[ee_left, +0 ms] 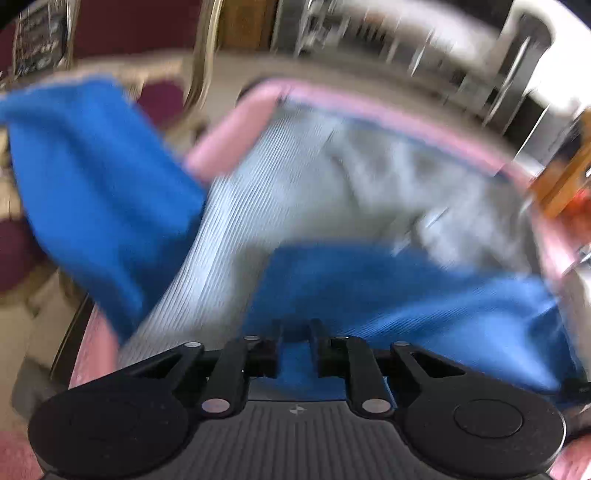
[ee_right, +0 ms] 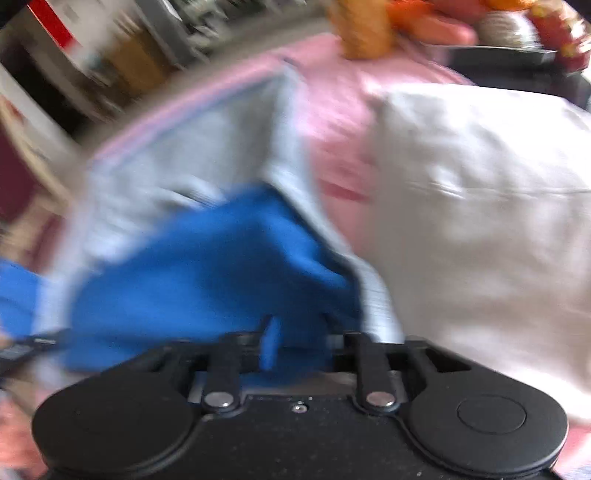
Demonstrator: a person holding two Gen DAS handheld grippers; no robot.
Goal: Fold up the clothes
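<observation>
Both views are motion-blurred. A blue garment (ee_left: 406,295) is held up over a pale grey ribbed cloth (ee_left: 288,192) lying on a pink-covered surface (ee_left: 369,107). My left gripper (ee_left: 295,332) is shut on an edge of the blue garment; another blue part (ee_left: 92,192) hangs at the left. In the right wrist view my right gripper (ee_right: 295,328) is shut on the blue garment (ee_right: 207,266), with the grey cloth (ee_right: 177,155) behind it.
A white cloth or pillow (ee_right: 480,206) lies at the right on the pink cover (ee_right: 332,129). Orange and red items (ee_right: 424,22) sit at the far edge. A chair frame (ee_left: 199,74) and shelves stand beyond the surface.
</observation>
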